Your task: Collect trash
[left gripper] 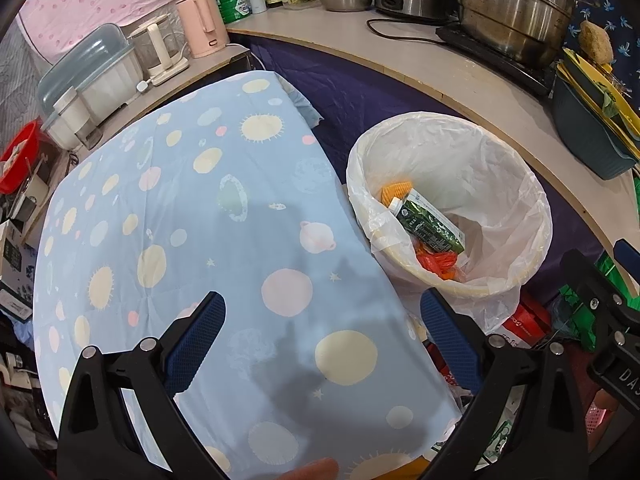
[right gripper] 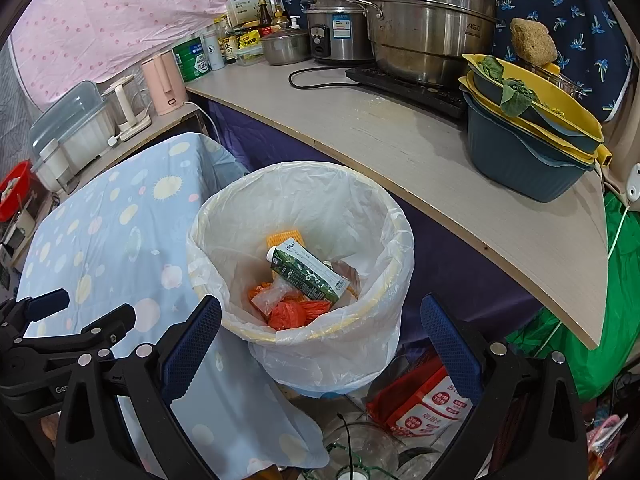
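Right gripper (right gripper: 320, 344) spread, empty, directly above bin (right gripper: 394, 276); nearer arm. Left gripper (left gripper: 322, 338) spread, empty; bin lies forward-right.

The steel steamer pot (right gripper: 430, 28) reads "ASD"; the tongs' (right gripper: 320, 344) neighbouring frame perhaps "Gen".

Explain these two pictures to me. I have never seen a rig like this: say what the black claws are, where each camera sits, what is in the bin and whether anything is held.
No robot: a person holds two hand grippers, each with its own camera. The left gripper hangs open and empty over a blue patterned cloth. The right gripper hangs open and empty over the lined bin. Inside lie a green carton and orange wrappers.
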Demonstrator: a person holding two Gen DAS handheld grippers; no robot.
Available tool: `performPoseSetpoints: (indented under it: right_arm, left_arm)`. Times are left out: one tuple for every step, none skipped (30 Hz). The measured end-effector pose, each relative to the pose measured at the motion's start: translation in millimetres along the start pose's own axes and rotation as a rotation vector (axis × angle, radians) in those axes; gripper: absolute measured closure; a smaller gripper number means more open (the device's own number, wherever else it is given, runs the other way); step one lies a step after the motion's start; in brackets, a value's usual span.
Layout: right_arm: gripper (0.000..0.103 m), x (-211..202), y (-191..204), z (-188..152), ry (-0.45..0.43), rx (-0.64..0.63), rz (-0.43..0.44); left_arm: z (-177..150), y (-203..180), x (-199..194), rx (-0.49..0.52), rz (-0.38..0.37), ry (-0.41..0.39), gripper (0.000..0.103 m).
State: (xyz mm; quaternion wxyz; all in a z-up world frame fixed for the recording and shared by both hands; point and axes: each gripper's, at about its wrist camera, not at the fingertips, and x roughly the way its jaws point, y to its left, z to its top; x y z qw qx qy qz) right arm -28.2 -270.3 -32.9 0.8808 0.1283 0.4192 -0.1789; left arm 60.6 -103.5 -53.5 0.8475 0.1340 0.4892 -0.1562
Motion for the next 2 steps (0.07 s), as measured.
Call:
performPoseSetpoints:
  right_arm:
    - [0.007,0.1,0.0,0.1,0.000,-0.001,0.000]
    - [0.007,0.3,-0.1,0.2,0.000,-0.001,0.001]
  left_arm:
    - [0.7,1.0,0.2,0.000,-0.001,0.000,0.009]
    - [0.8,0.8,0.4,0.001,-0.001,-0.001,0.009]
